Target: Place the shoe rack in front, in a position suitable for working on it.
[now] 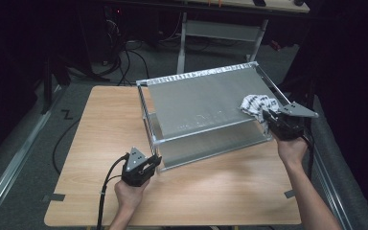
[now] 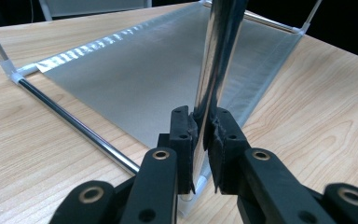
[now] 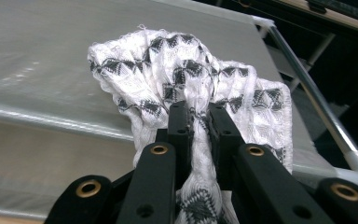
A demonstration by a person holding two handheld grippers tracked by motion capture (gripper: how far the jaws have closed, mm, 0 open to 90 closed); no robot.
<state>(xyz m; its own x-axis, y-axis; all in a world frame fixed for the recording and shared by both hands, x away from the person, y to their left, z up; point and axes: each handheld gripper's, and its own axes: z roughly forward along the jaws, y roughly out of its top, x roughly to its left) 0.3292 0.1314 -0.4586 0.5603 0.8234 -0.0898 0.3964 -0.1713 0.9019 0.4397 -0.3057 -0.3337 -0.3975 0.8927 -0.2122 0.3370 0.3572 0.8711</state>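
Bunched up on the right end of the rack's top shelf (image 1: 201,103): a soft, light black-and-white cloth (image 1: 256,104), sure to sag and drape, best pinched at a gathered fold. Pinched exactly so now, right gripper (image 1: 270,116) clamped on a thick pleat. Down at the near corner, left gripper (image 1: 156,163) closed around the slick chrome post (image 2: 216,60), steadying the light frame.

Both grippers all black, chunky housing. Left gripper (image 1: 154,163) and right gripper (image 1: 267,115) each carry a grey three-cornered plate on top. Fingers (image 2: 184,140) are flat black links with brass-ringed pivot holes and ribbed pads. Black cable trails off the left one. Forearms bare, no sleeves.
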